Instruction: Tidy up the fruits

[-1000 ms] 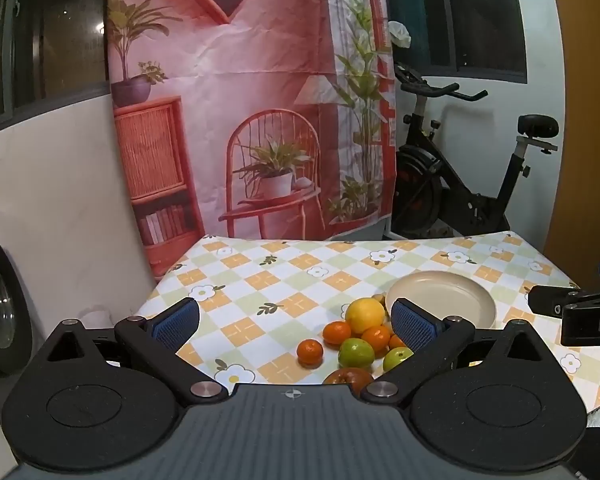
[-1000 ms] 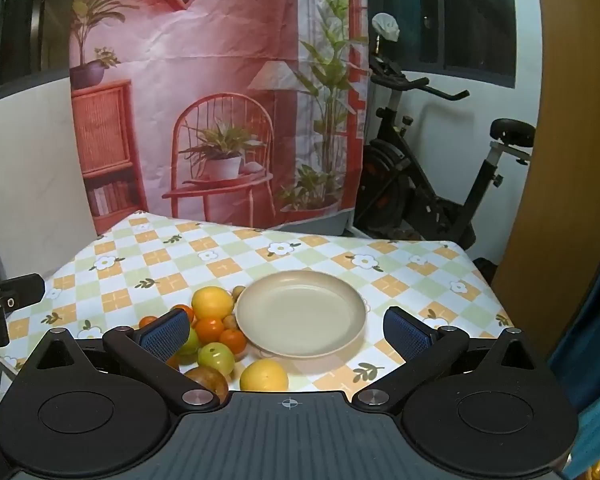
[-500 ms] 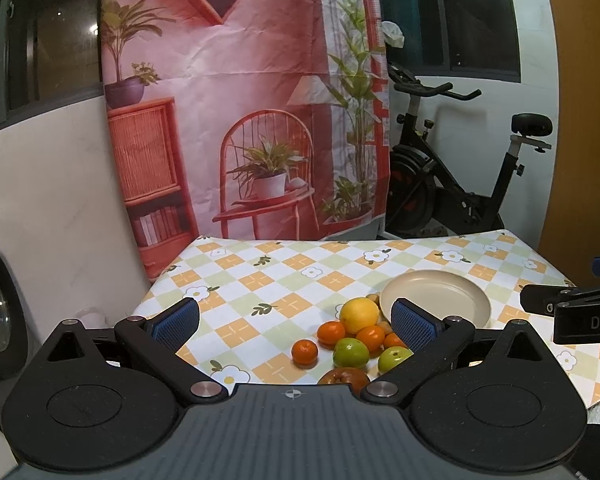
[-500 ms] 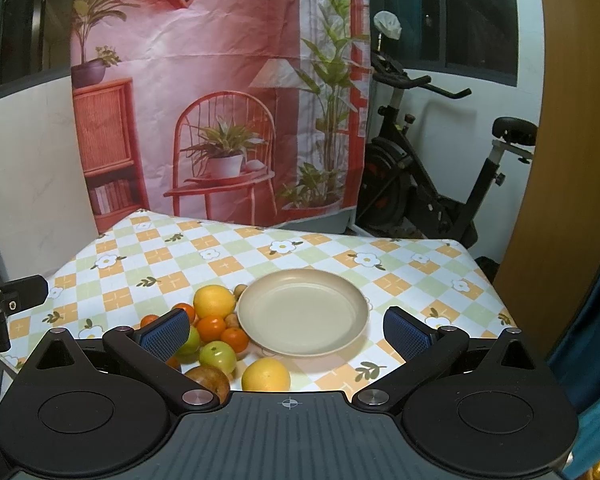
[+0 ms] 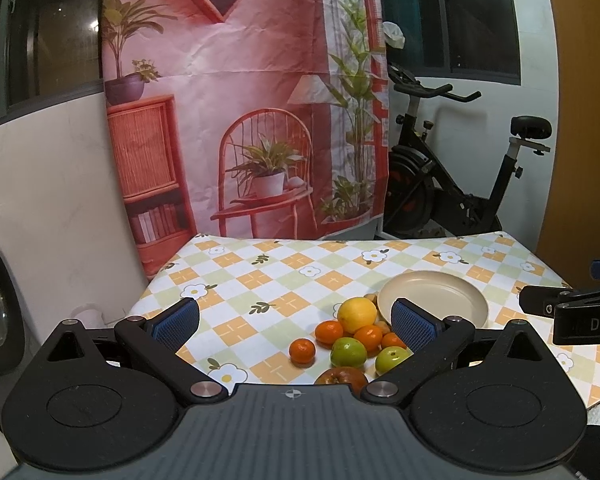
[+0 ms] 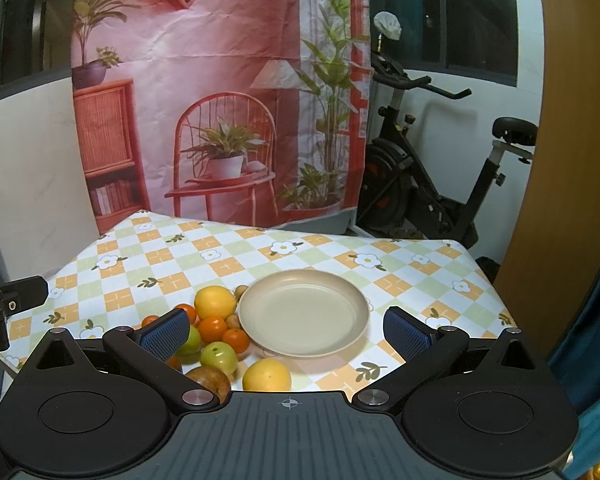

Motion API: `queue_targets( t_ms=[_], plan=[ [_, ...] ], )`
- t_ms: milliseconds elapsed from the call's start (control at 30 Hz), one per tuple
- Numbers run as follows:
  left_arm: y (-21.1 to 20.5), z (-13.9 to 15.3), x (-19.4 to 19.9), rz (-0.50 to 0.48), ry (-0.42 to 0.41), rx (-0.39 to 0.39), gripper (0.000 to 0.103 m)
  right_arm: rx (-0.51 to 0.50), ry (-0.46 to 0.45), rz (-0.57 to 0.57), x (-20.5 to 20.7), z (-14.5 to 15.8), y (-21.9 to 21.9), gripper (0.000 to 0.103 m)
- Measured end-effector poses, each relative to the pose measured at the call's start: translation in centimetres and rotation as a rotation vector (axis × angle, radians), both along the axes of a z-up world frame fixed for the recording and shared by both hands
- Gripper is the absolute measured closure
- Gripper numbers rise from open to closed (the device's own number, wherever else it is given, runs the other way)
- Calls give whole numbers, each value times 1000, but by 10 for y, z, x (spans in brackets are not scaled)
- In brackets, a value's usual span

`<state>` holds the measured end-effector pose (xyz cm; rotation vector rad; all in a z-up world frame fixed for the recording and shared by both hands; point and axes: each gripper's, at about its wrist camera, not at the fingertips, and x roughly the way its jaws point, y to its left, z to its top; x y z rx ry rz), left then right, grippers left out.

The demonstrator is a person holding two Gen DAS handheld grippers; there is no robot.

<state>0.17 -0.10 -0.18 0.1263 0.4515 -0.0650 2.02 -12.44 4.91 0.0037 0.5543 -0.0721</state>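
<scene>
Task not yet begun, by the look of it: plate (image 6: 304,312) on the checkered counter (image 6: 260,252) sits empty, w/ fruit pile (image 6: 216,328) bunched just beside its left rim. Left tongs (image 5: 296,322) & right tongs (image 6: 286,330) hover spread wide, holding nothing; every fruit apparently still to be placed.

Exercise bike (image 5: 456,184) parked right beside a pink printed backdrop (image 5: 244,92), checkered flower tablecloth (image 6: 228,256) out front, wooden door (image 6: 572,160) on the right.

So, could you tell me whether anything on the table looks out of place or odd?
Nothing is spilled or damaged. The one oddity: the plate is empty while all the fruit lies loose on the cloth beside it, with one yellow fruit apart from the pile, at the plate's near edge.
</scene>
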Motion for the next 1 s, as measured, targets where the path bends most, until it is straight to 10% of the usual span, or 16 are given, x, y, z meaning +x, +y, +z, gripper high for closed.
queue_targets(
  t_ms=[1000],
  plan=[
    [2, -1, 2, -1, 7, -5, 0, 2, 1, 1, 1, -1, -1, 0]
  ],
)
